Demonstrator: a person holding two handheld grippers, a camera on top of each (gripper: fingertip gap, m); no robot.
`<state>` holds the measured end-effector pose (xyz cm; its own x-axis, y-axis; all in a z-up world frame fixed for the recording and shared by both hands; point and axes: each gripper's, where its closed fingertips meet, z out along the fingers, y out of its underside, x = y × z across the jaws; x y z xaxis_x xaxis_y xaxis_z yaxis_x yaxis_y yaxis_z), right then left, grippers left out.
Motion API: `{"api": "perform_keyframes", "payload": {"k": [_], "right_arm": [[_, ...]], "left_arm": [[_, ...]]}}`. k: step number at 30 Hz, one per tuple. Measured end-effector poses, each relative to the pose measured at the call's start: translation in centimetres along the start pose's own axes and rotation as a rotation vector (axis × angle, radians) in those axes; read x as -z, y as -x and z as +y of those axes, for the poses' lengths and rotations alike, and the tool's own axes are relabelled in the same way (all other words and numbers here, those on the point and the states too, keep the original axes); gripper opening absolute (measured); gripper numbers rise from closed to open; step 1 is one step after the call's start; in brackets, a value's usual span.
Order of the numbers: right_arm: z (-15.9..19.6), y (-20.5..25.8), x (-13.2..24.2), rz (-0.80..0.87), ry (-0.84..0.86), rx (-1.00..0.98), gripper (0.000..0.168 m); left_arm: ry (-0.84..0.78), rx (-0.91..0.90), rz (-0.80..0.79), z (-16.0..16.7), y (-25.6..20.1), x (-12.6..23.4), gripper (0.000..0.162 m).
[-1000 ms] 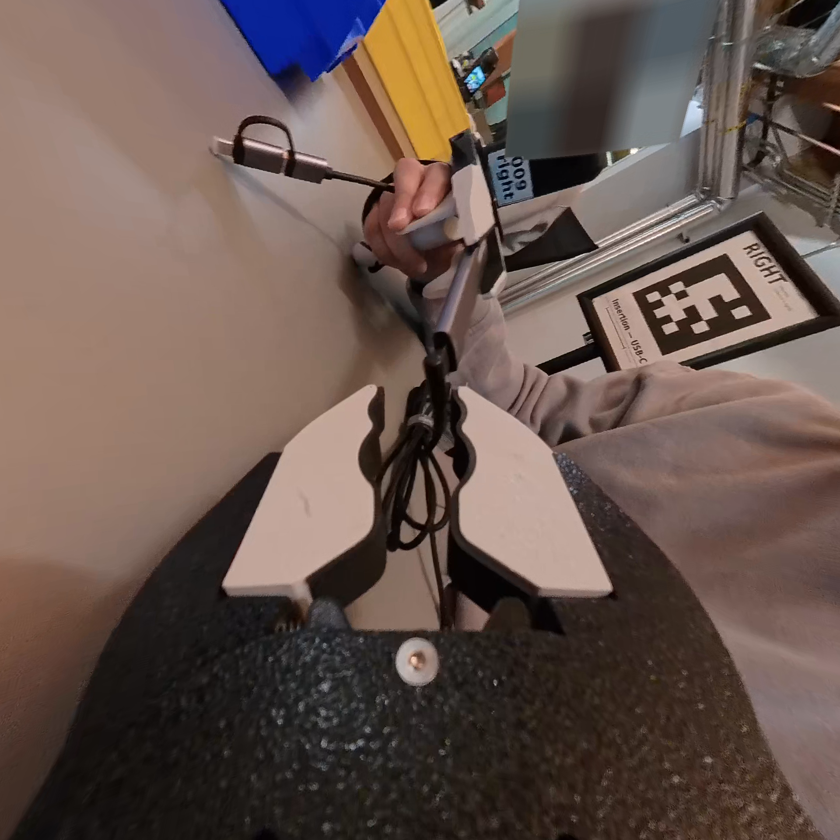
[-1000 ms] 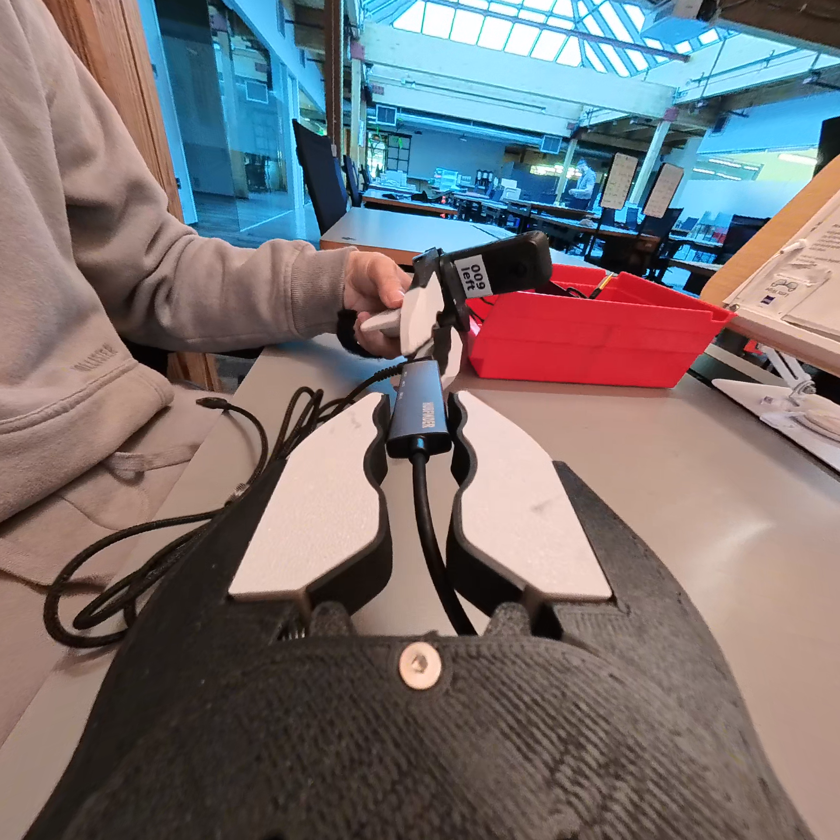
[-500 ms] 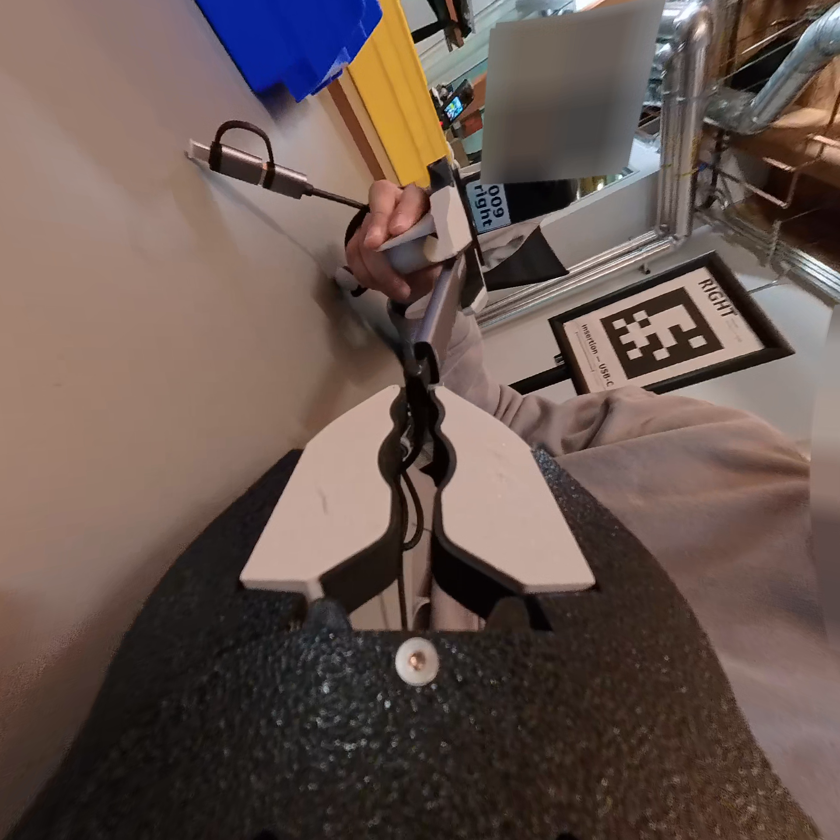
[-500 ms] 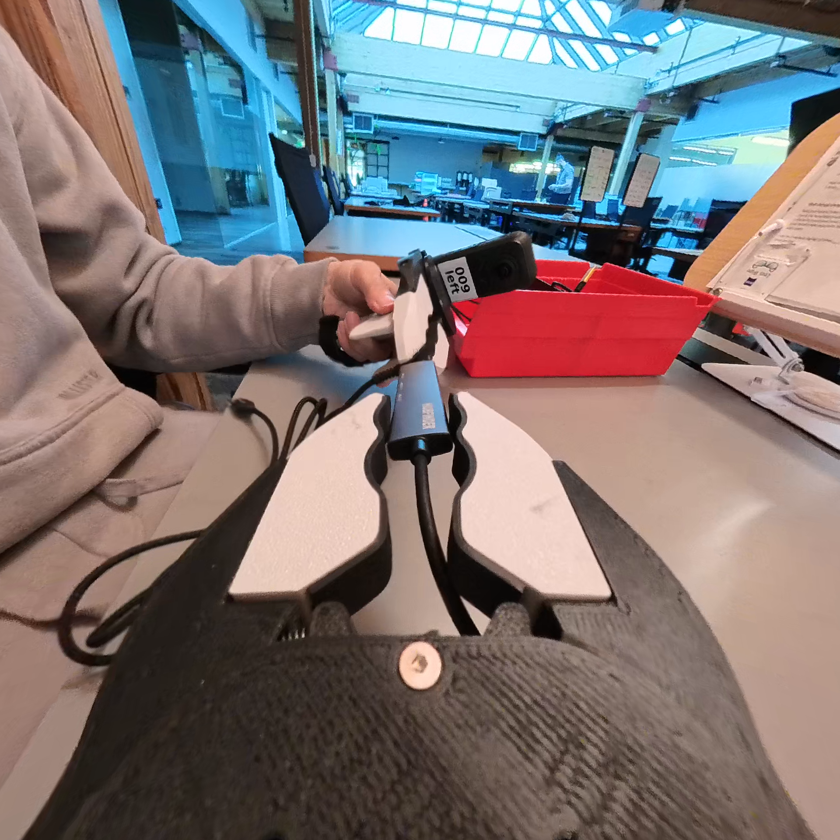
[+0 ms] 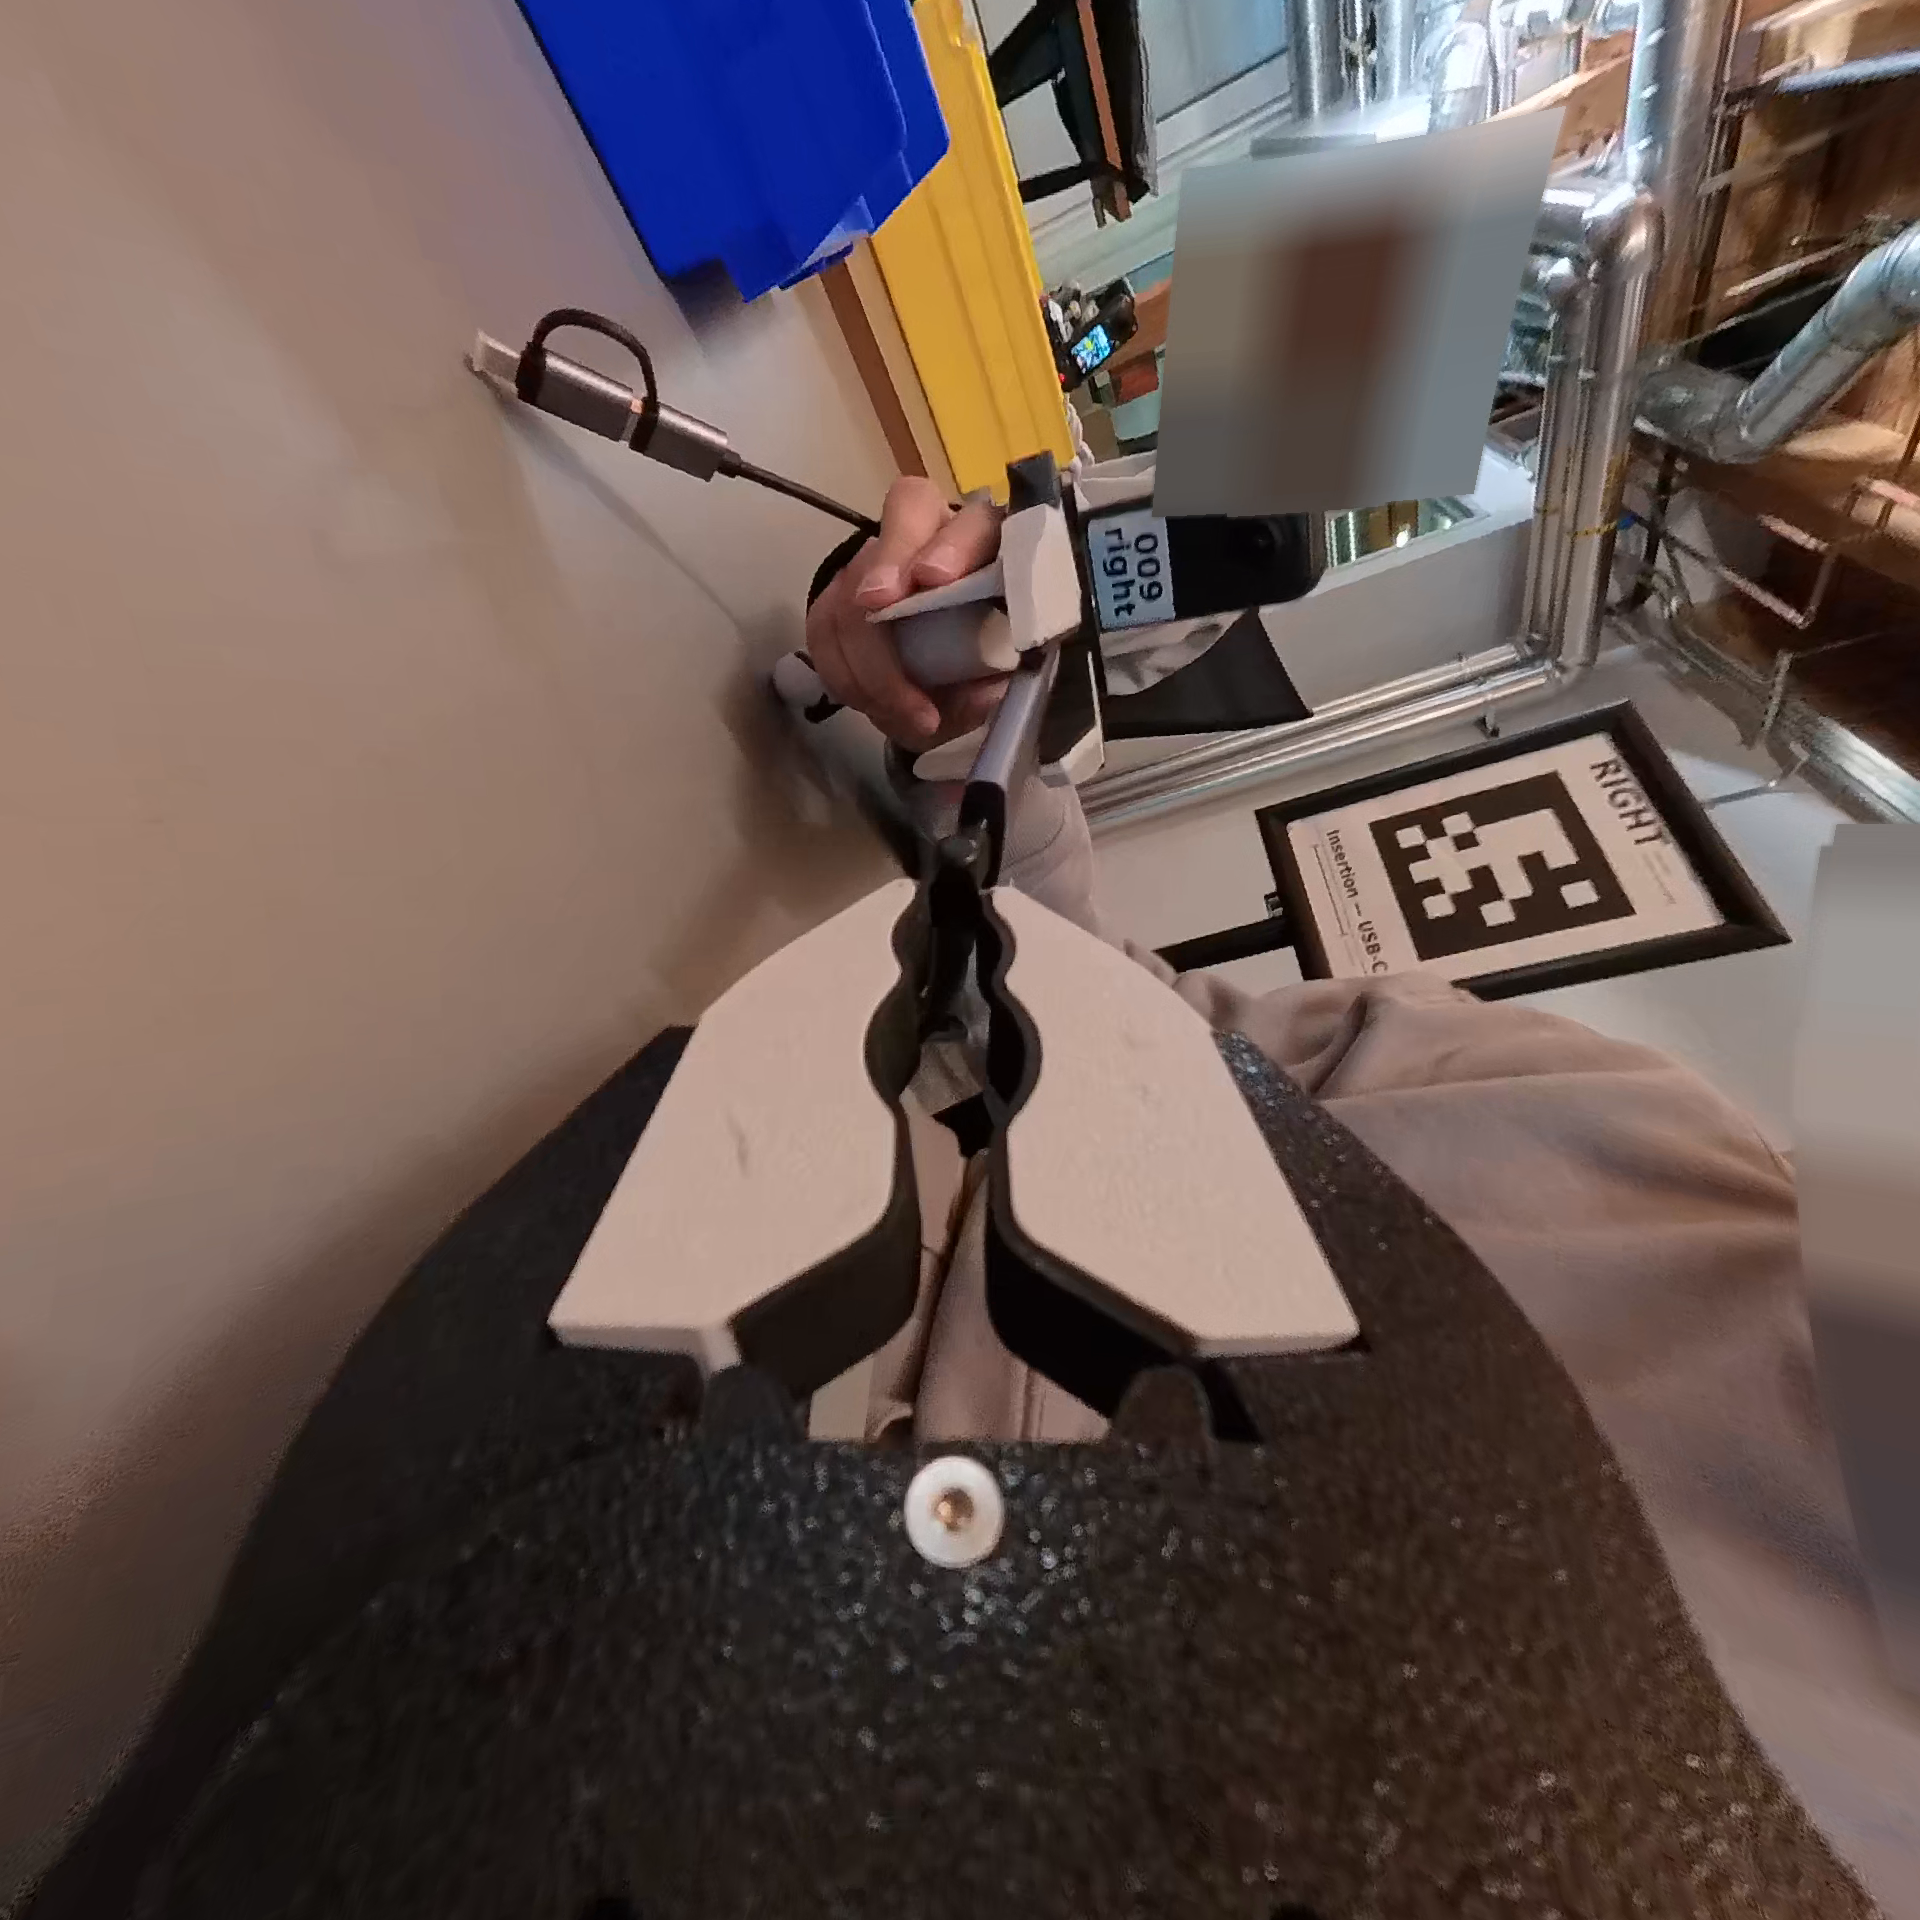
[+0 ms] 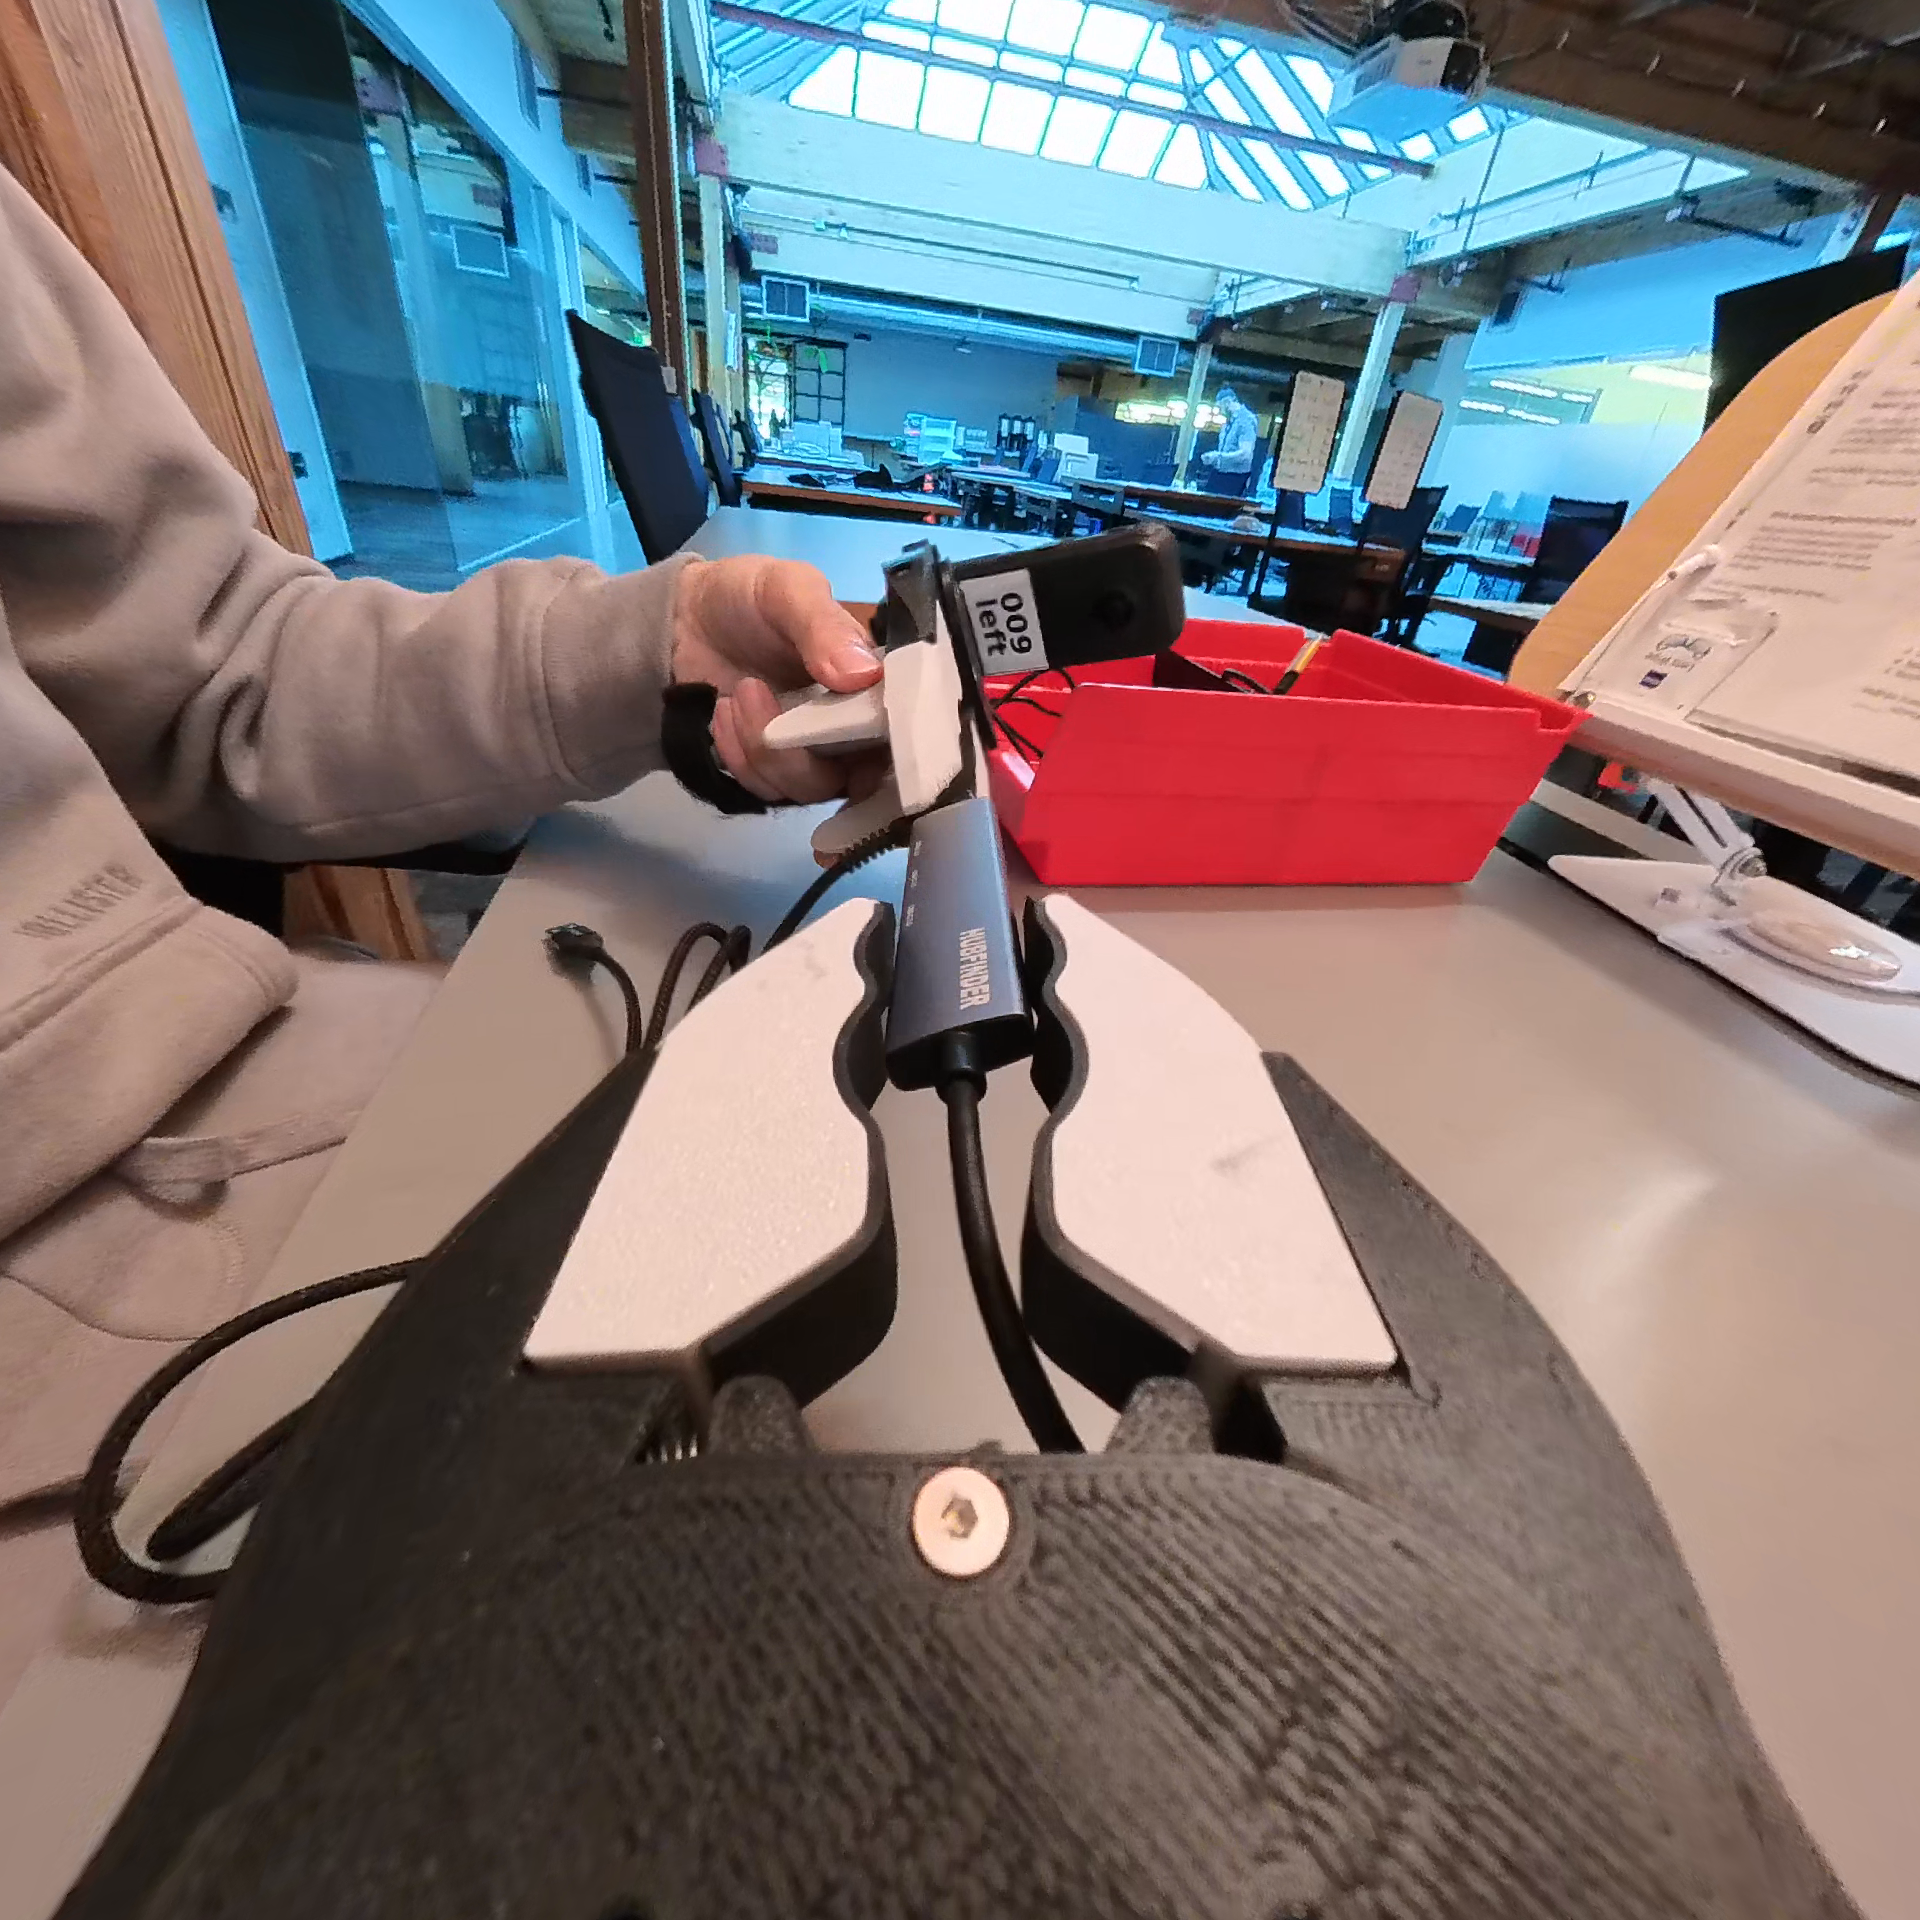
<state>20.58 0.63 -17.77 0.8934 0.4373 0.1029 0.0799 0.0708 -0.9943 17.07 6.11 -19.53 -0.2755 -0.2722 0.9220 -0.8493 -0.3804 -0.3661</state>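
My right gripper (image 6: 956, 920) is shut on a dark grey hub (image 6: 961, 966), held above the grey table (image 6: 1455, 1091). The hub's own black cord (image 6: 982, 1247) runs back between my fingers. My left gripper (image 5: 951, 906) is shut on the plug end of a black braided cable (image 5: 943, 997), right at the hub's far end (image 5: 1003, 727). In the right wrist view the left gripper (image 6: 925, 717) sits at the hub's tip, held by a hand. The braided cable (image 6: 665, 966) trails in loops over the table edge.
A red bin (image 6: 1247, 769) stands behind the hub. A tilted document stand (image 6: 1766, 623) is at the right. A grey adapter plug with a loop (image 5: 613, 405) lies on the table near a blue bin (image 5: 748, 135). A framed marker sign (image 5: 1496, 862) stands beyond the sleeve. The grippers' ends are close to 8 centimeters from one another.
My left gripper's fingers have closed from loosely around the cable bundle onto its plug end, and it has come nearer the hub's tip. The right gripper keeps its hold on the hub.
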Motion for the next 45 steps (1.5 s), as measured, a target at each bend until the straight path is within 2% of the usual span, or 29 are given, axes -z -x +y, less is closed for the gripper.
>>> {"api": "perform_keyframes", "payload": {"k": [5,10,18,22,25,29,31,35,37,40,43,45], "right_arm": [[-0.2,0.0,0.3,0.008,-0.023,0.063,0.024],[-0.1,0.5,0.4,-0.021,-0.014,0.103,0.025],[0.1,1.5,0.5,-0.124,0.021,-0.071,0.025],[0.4,2.1,0.6,-0.171,0.054,-0.13,0.024],[1.1,2.6,0.5,-0.206,0.114,-0.146,0.021],[1.1,1.9,0.2,-0.159,0.104,-0.112,0.017],[0.9,1.6,0.0,-0.14,0.086,-0.116,0.016],[0.8,1.3,0.1,-0.122,0.079,-0.109,0.016],[1.0,0.9,0.1,-0.075,0.087,-0.041,0.018],[0.6,0.4,0.1,0.004,0.044,0.119,0.027],[1.3,-0.2,0.0,0.051,0.096,0.202,0.025],[1.1,-0.6,-0.1,0.085,0.073,0.233,0.025]], "left_arm": [[-0.03,0.043,0.013,-0.3,-0.5,-0.2,0.007],[0.02,0.035,0.007,0.5,-0.7,-0.4,0.007],[0.154,-0.073,-0.036,2.4,-0.8,-0.6,0.007],[0.185,-0.149,0.021,2.8,-1.8,-0.8,0.007],[0.112,-0.167,0.107,1.7,-3.4,-0.8,0.007],[0.102,-0.288,-0.071,1.4,-1.6,-0.4,0.008],[0.056,-0.312,-0.08,0.7,-1.6,-0.2,0.009],[0.025,-0.29,-0.056,0.3,-1.5,-0.4,0.008],[0.001,-0.191,-0.056,0.0,-1.1,-0.4,0.007],[-0.096,-0.025,0.051,-1.1,-1.5,-0.4,0.007],[-0.127,0.046,0.097,-1.4,-1.8,-0.7,0.007],[-0.149,0.076,0.129,-1.7,-1.9,-0.7,0.007]]}}
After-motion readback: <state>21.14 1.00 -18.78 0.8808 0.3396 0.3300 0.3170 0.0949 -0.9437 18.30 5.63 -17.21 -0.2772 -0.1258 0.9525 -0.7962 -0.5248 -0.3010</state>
